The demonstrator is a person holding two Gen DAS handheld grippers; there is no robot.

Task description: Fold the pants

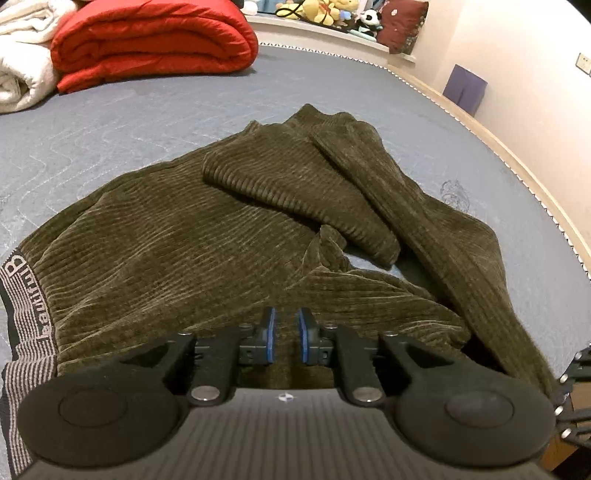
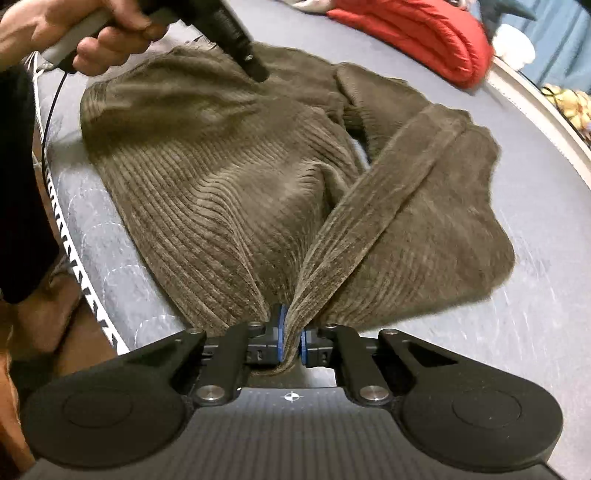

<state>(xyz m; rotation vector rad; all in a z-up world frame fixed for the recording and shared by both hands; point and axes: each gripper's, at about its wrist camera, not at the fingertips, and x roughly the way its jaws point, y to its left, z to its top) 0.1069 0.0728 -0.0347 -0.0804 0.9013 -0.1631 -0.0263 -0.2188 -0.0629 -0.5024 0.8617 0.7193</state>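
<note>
On the bed (image 1: 147,110), left wrist view: olive pants (image 1: 177,236) spread rumpled over a blue-grey quilted cover. Left claw (image 1: 287,334) low over the fabric near the crotch, blue pads a narrow gap apart, cloth visible behind the gap but not clearly pinched. Striped grey waistband (image 1: 26,325) with woven lettering at far left. One leg doubled back across the other, its cuff end lying on top. Behind, a folded red quilt (image 1: 155,40), a white blanket (image 1: 18,62), plush toys (image 1: 325,9) on a ledge.

From the right wrist view: right claw (image 2: 291,345) clamped on a raised ridge of pants (image 2: 221,177) cloth, pads pressed against it on both sides, fabric drawn taut toward the camera. Left claw (image 2: 255,70) at upper left, tip resting on the cloth, gripped by a hand (image 2: 74,29); cable trailing down beside a dark sleeve.

Texture: thick chenille-like corduroy, wide soft ribs, heavy and limp, slightly fuzzy.

Risks: with only one side firmly held, a pull likely to drag the whole garment across the cover rather than straighten it. Thick ribs prone to slipping from the pads. Crossed legs likely to trap a twist inside any fold made before flattening.
</note>
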